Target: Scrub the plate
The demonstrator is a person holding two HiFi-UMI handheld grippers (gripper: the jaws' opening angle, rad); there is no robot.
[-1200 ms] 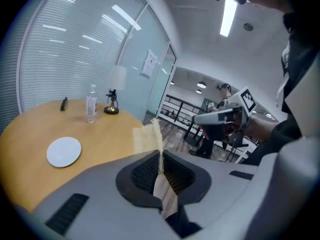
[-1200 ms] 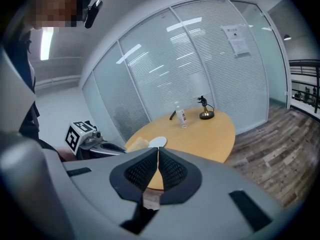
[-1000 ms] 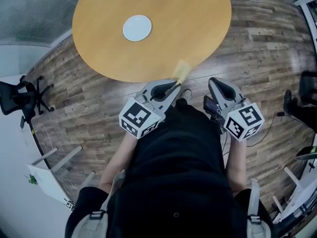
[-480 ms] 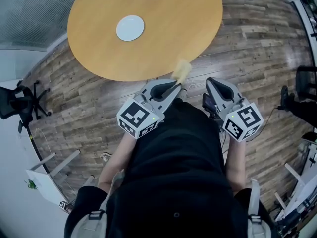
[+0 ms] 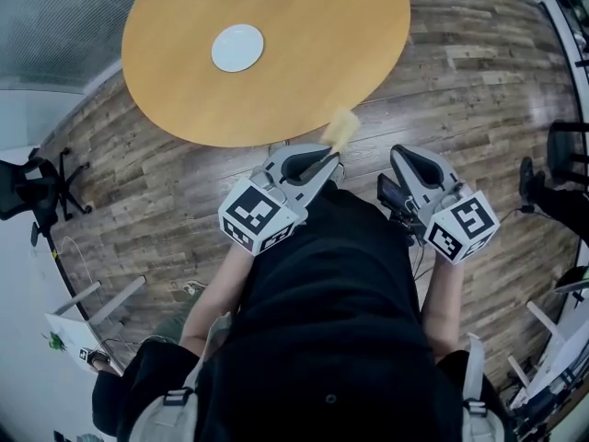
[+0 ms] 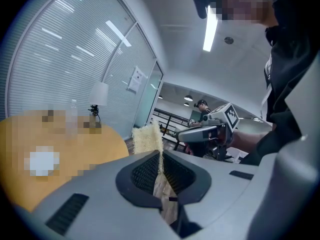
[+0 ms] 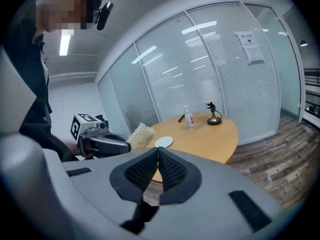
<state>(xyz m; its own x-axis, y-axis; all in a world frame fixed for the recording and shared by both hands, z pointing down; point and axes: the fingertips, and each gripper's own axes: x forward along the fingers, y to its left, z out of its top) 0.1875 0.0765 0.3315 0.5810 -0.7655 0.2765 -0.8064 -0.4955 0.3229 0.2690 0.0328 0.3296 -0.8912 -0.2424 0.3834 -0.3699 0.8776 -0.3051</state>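
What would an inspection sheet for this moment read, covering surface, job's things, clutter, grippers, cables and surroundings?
Surface: round wooden table, mostly bare.
Job's things: white plate lies flat on the table; sponge is held at the near edge, apart from the plate.
Clutter: bottle and lamp at the far side.
Grippers: left gripper shut on the sponge; right gripper shut, nothing between its jaws.
Cables: dark leads hang below the right gripper.
Surroundings: wood floor, chair, glass wall with blinds.

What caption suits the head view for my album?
Left gripper holding a sponge, right gripper shut, before a white plate on a round table.
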